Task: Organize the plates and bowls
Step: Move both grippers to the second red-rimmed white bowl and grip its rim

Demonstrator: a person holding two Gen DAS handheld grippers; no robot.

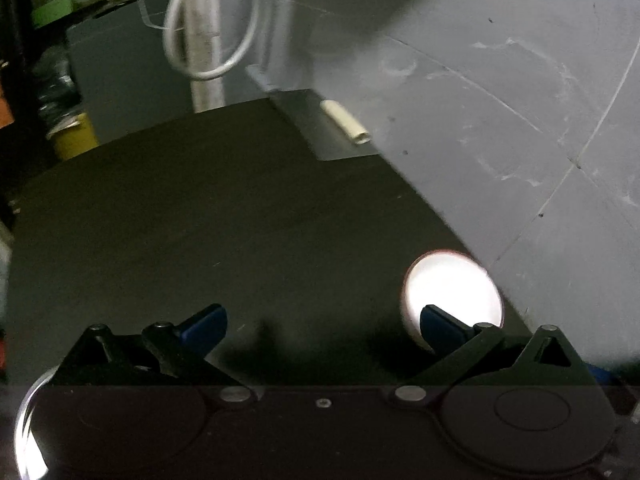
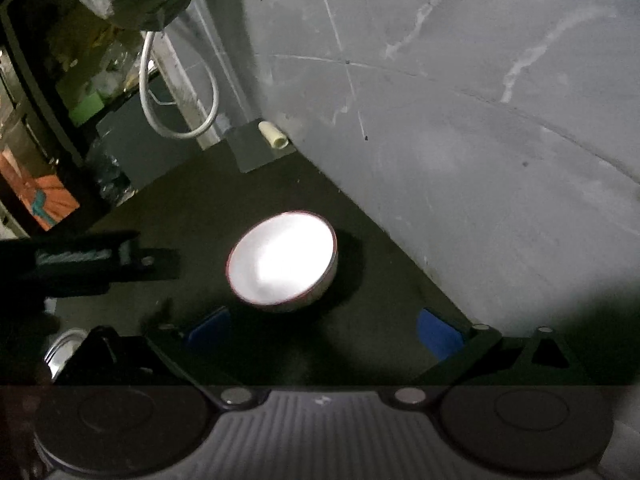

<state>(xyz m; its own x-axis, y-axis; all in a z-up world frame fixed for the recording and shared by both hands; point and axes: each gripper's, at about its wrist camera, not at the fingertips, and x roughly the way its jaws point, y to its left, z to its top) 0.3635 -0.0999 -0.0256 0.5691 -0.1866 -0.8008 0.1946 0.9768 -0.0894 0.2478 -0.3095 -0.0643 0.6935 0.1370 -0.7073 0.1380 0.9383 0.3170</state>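
Down on the dark table top (image 2: 168, 208), close to where it meets the grey wall (image 2: 460, 128), a white bowl (image 2: 282, 258) with a thin red rim sits upright, mouth facing up; being round, it has no long axis to speak of. The right gripper (image 2: 326, 332) hangs above and just short of it, blue fingers (image 2: 438, 334) spread wide with nothing between them, the bowl lying ahead of the gap. The left gripper (image 1: 324, 326) is likewise wide open and empty; in its view the bowl (image 1: 452, 288) shows off to the right, partly covered by the right-hand blue finger (image 1: 440, 328) and blown out by glare, so its inside is unreadable. A shiny round metal thing (image 1: 28, 432) peeks out at the lower left behind the gripper body, mostly cut off; I cannot tell what it is. Farther back a short cream tube (image 2: 274, 134) lies on a grey block (image 2: 252, 152) against the wall, and a white cable (image 2: 180, 120) loops down. Everything to the left is dim, blurred clutter.
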